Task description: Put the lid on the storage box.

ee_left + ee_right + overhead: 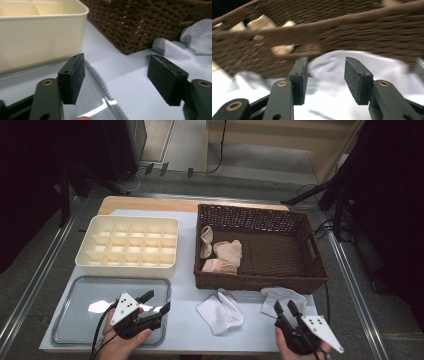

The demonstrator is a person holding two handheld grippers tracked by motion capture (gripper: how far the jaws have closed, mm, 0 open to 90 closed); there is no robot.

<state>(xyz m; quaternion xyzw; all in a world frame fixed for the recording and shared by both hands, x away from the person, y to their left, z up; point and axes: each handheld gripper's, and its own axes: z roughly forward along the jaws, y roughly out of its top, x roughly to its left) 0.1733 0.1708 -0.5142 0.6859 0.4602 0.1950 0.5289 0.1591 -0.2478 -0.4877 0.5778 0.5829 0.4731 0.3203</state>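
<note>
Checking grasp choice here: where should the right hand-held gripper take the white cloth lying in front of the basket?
Probably at the raised fold nearest the right hand-held gripper, coming from the person's side. The white cloth lies crumpled against the basket, so its far edge is blocked.

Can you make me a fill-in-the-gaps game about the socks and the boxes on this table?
1. The beige socks lie inside the brown wicker ____.
2. The two white cloths lie on the table in ____ of the basket.
3. The left gripper hovers over the clear ____.
4. The jaws of the right gripper are ____, holding nothing.

Missing words: basket; front; tray; open
</note>
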